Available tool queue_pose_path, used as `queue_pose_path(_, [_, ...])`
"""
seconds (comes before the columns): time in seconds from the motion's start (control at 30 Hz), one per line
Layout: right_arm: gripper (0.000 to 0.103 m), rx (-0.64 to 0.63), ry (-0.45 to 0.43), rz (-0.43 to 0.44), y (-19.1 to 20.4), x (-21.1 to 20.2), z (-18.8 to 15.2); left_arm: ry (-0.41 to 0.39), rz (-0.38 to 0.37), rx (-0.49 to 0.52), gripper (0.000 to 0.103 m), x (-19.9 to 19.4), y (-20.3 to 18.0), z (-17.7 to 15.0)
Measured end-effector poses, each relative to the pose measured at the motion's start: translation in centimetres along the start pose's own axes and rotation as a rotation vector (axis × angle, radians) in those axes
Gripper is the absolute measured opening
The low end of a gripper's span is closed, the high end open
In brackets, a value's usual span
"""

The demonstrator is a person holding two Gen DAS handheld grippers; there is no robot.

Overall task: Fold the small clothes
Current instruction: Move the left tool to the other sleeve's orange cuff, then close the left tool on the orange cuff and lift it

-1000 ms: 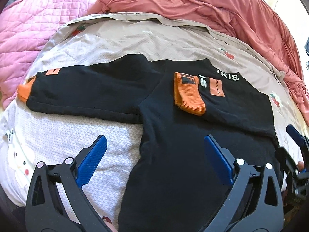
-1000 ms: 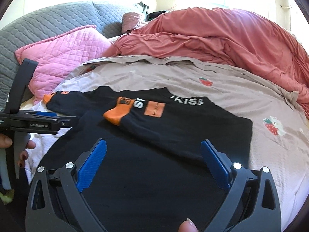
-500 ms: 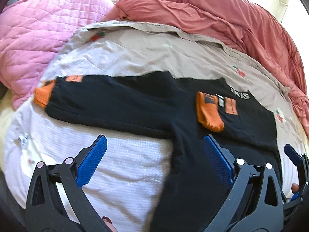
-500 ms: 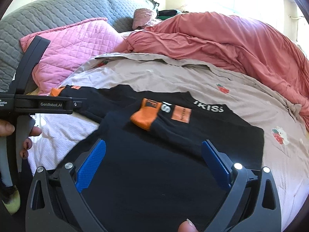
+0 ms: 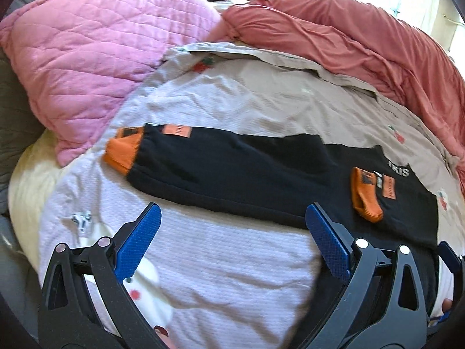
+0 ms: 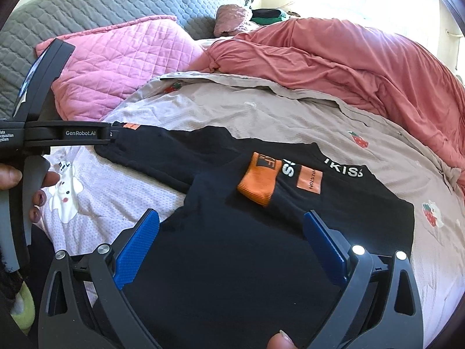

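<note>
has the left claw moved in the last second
Yes. In the right wrist view the left claw has moved away from the near edge, out over the black sweater's outstretched sleeve toward the pink pillow. The sweater looks unmoved.

Matt black knit sweatshirt [image 6: 261,247]; quilted pink pillow [image 5: 87,49].

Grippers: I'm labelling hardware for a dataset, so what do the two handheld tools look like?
Both match: the left gripper and right gripper have black skeletal frames with triangular cut-outs, silver round pivot pins, and flat blue textured fingers. In the right wrist view, the left tool's black body carries white lettering "GenRobot.AI" and has a grey handle.
</note>
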State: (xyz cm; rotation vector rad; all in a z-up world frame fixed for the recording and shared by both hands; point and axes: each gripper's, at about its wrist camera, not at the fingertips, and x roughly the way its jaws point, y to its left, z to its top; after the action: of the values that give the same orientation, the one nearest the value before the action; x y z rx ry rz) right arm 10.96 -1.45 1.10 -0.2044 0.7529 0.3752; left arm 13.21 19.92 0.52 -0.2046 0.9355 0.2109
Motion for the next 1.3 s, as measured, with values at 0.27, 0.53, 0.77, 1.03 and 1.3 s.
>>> queue_pose_path(0.27, [0.098, -0.014, 0.014, 0.015, 1.8, 1.3, 1.3, 0.003, -0.002, -0.064, 0.093, 0.4, 2.4, 0.4])
queue_pose_path(0.53, [0.098, -0.05, 0.028, 0.046, 4.4, 2.9, 2.7, 0.022, 0.002, -0.137, 0.093, 1.5, 4.7, 0.5])
queue_pose_path(0.77, [0.098, -0.075, 0.053, 0.076, 6.2, 3.9, 2.6, 0.033, 0.001, -0.297, 0.093, 3.2, 8.9, 0.8])
queue_pose_path(1.03, [0.098, -0.077, 0.072, 0.06, 5.3, 4.2, 2.6, 0.046, -0.075, -0.512, 0.078, 5.9, 12.7, 1.2])
queue_pose_path(1.3, [0.098, -0.03, 0.07, 0.041, 2.9, 3.6, 2.8, 0.049, -0.053, -0.589, 0.07, 8.5, 14.4, 3.1])
